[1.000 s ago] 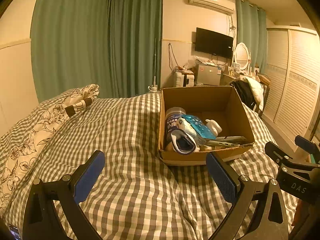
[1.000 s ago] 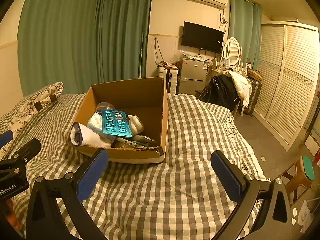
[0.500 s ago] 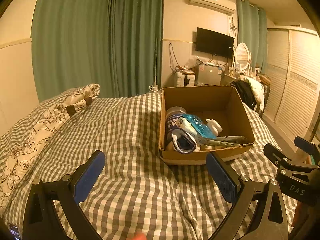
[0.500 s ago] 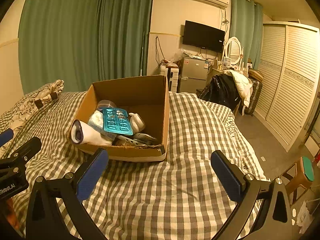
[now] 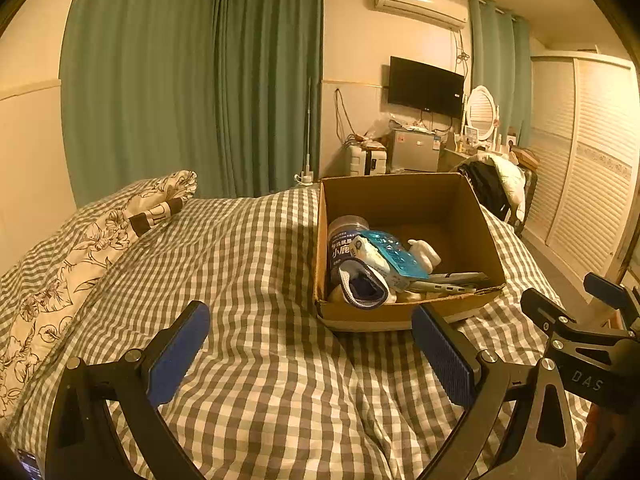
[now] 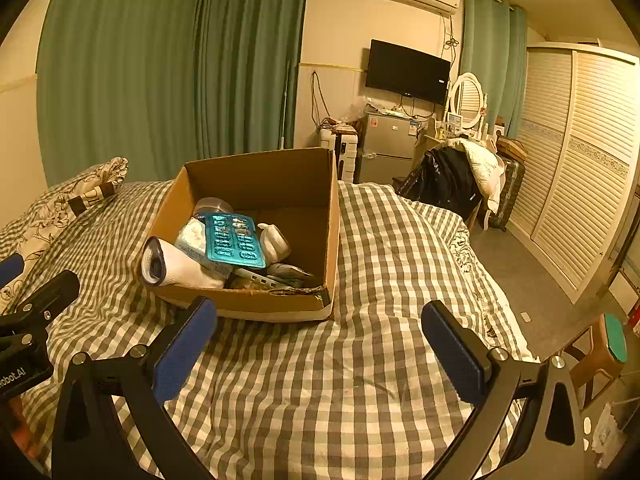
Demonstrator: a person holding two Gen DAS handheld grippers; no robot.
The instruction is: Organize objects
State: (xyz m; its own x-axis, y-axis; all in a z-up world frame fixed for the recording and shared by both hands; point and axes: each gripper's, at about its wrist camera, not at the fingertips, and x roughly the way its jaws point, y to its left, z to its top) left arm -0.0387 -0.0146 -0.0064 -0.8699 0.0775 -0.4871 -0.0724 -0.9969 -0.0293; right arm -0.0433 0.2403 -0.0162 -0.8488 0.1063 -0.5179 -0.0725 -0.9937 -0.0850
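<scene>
We hold left gripper [image 5: 310, 354] and right gripper [image 6: 320, 350] over bed [image 6: 380, 240], both jaws wide apart, empty. Items piled in box [image 6: 248, 306]: blister pack [image 6: 234, 242] on top, sock [image 6: 176, 266] overhanging rim. Fits either unpacking or just-packed.

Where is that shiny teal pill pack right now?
In both wrist views the teal blister pack lies atop the pile in the cardboard box on the bed, between the rolled sock and white bottle.
</scene>
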